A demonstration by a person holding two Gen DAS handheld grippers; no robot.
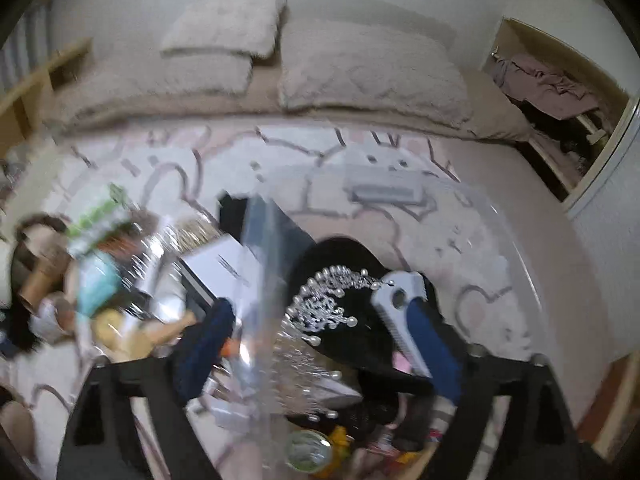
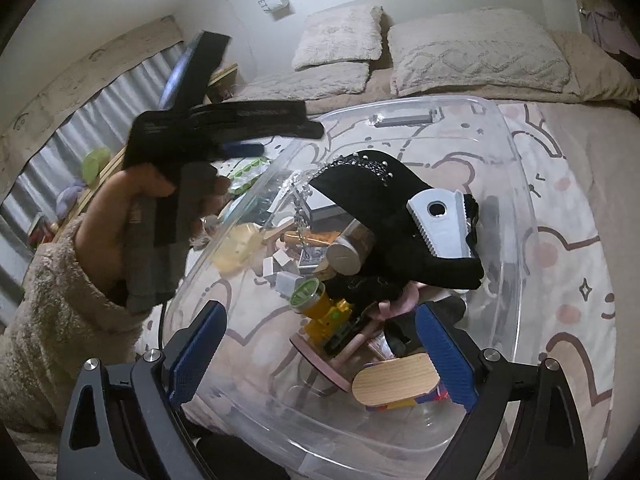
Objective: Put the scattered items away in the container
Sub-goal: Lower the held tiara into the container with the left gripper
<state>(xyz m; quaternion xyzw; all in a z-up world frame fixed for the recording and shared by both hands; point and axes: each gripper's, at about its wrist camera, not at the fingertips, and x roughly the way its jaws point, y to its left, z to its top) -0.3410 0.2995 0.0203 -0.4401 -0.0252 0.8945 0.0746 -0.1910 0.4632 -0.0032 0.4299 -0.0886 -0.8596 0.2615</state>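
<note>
A clear plastic container [image 2: 516, 184] stands on the patterned bedspread. On top of its pile lies a black garment [image 2: 384, 216] trimmed with pearls [image 1: 324, 300], and a grey toothed comb [image 2: 440, 220] rests on that. My left gripper [image 2: 260, 84], held by a hand in a fleecy sleeve, hovers over the container's left rim [image 1: 260, 280]. Its jaws stand wide, and the left wrist view, though blurred, shows nothing pressed by its blue pads [image 1: 204, 344]. My right gripper [image 2: 320, 356] is open above the container's near side, gripping nothing.
Inside the container lie a green-lidded jar [image 2: 306, 292], a yellow toy [image 2: 332, 316], a wooden brush [image 2: 394, 380] and a brown-lidded jar [image 2: 352, 252]. Outside its left wall sit a white box [image 1: 224, 268], a light blue item [image 1: 96, 284] and a green packet [image 1: 100, 216]. Pillows [image 2: 480, 52] lie beyond.
</note>
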